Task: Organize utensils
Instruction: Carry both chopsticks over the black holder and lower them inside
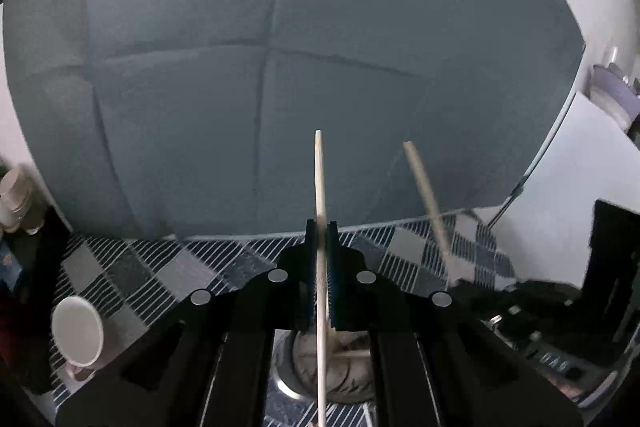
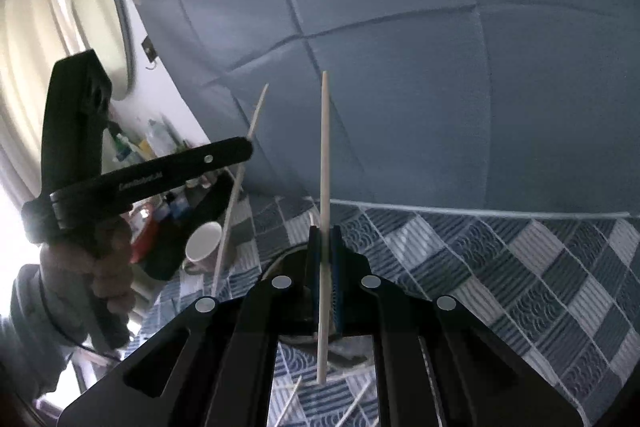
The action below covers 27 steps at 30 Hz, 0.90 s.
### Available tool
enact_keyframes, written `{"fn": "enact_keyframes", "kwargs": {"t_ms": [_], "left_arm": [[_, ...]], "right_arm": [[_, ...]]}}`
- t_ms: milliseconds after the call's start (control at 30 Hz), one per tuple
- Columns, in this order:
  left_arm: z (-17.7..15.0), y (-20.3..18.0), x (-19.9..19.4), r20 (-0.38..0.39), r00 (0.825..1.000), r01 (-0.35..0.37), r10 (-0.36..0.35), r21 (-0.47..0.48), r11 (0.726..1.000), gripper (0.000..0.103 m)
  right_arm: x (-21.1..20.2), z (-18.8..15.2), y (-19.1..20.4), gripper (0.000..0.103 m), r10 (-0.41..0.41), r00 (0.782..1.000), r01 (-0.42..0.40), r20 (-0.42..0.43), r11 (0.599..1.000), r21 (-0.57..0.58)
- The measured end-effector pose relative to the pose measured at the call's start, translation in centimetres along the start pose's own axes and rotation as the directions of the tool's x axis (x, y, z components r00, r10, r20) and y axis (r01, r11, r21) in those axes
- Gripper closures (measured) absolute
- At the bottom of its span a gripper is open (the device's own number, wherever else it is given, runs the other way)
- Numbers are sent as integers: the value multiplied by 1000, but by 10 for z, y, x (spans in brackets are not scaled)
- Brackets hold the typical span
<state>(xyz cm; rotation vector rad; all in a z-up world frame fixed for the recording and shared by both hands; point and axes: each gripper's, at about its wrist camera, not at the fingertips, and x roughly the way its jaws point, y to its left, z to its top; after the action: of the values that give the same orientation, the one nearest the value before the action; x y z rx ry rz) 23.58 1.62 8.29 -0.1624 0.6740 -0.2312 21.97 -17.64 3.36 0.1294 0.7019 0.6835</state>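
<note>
Above the checked tablecloth, the left gripper and right gripper each pinch one upright chopstick, which should stay level and parallel when paired beside the cup.

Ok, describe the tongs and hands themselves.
Both tongs, left and right, are matte black plastic with blue ribbed pads and round silver rivets on their linkages. Seen from the right wrist, the left tongs' arm carries small white lettering, too blurred to read. The hand is bare; no sleeve shows clearly.
</note>
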Motion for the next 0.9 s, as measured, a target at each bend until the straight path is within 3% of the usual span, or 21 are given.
{"fn": "enact_keyframes", "kwargs": {"t_ms": [300, 400, 500, 900], "left_arm": [[-13, -6, 9, 181, 981, 74, -69, -20, 997, 98], [-24, -2, 17, 178, 981, 84, -77, -33, 996, 98], [-35, 1, 26, 155, 987, 52, -49, -17, 998, 98], [-74, 21, 38, 110, 992, 64, -59, -43, 997, 98]], "right_arm": [[32, -7, -6, 98, 95, 989, -98, 114, 995, 19], [46, -16, -9, 98, 140, 982, -147, 125, 988, 43], [54, -25, -9, 98, 139, 980, -146, 139, 989, 39], [64, -54, -9, 98, 109, 983, -116, 151, 992, 41]]}}
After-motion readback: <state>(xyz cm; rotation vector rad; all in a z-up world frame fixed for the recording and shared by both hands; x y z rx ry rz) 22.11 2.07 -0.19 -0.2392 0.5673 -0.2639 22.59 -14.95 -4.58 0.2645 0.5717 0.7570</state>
